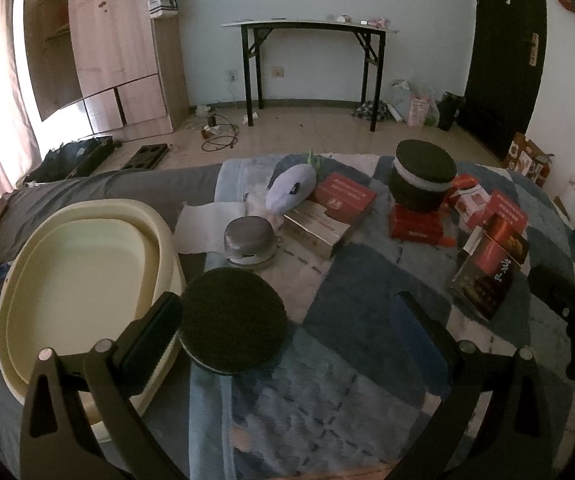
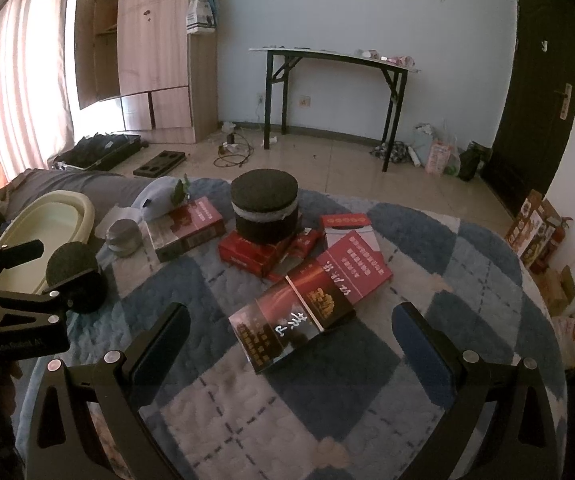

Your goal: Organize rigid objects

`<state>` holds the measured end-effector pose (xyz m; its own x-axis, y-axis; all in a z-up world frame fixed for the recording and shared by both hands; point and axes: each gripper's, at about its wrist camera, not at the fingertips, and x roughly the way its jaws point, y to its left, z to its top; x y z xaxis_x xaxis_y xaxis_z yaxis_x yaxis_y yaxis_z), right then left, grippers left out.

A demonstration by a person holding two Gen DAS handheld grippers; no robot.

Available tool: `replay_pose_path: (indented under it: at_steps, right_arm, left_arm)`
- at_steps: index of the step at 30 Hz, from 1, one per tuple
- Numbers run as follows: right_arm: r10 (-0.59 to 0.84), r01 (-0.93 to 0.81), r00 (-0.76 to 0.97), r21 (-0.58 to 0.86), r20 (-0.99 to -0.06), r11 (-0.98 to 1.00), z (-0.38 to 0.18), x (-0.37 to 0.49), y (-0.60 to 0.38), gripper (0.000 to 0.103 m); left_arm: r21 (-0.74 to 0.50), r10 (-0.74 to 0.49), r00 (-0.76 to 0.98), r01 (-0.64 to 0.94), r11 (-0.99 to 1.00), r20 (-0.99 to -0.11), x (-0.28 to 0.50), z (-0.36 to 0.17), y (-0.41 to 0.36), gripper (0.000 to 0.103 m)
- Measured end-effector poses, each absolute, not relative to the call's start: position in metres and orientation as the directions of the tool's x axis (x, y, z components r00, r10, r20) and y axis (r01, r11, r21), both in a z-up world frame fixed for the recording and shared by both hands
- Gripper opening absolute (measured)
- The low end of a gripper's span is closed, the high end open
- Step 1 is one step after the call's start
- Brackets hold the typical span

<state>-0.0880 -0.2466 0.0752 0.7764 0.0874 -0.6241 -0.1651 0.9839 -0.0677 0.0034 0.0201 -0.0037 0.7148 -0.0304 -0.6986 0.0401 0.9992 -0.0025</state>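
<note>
My left gripper [image 1: 287, 316] is open; a black round foam cylinder [image 1: 233, 320] stands on the blue checked rug between its fingers, close against the left finger [image 1: 155, 332]. It also shows in the right wrist view [image 2: 73, 276]. A cream oval basin [image 1: 75, 280] lies just to its left. My right gripper [image 2: 291, 332] is open above a dark red box [image 2: 291, 324] lying on the rug. A larger black cylinder [image 2: 265, 212] stands on a red box [image 2: 255, 254]. A grey metal tin [image 1: 249, 238] and more red boxes [image 1: 333, 210] lie behind.
A pale blue plush toy [image 1: 291, 188] lies beside the far red box. A white paper sheet [image 1: 207, 226] lies by the tin. Beyond the rug are tiled floor, a black-legged table [image 1: 311, 32], a wooden wardrobe [image 1: 107, 48] and a dark door [image 1: 507, 52].
</note>
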Motion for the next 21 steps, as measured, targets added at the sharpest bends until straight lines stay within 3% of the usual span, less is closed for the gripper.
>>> replay_pose_path:
  at_steps: [21]
  right_arm:
    - [0.084, -0.175, 0.768, -0.081, -0.635, 0.981, 0.0698, -0.0858, -0.2447, 0.103]
  left_arm:
    - [0.004, -0.031, 0.712, 0.047, 0.999, -0.701, 0.0026, -0.0027, 0.0207, 0.103]
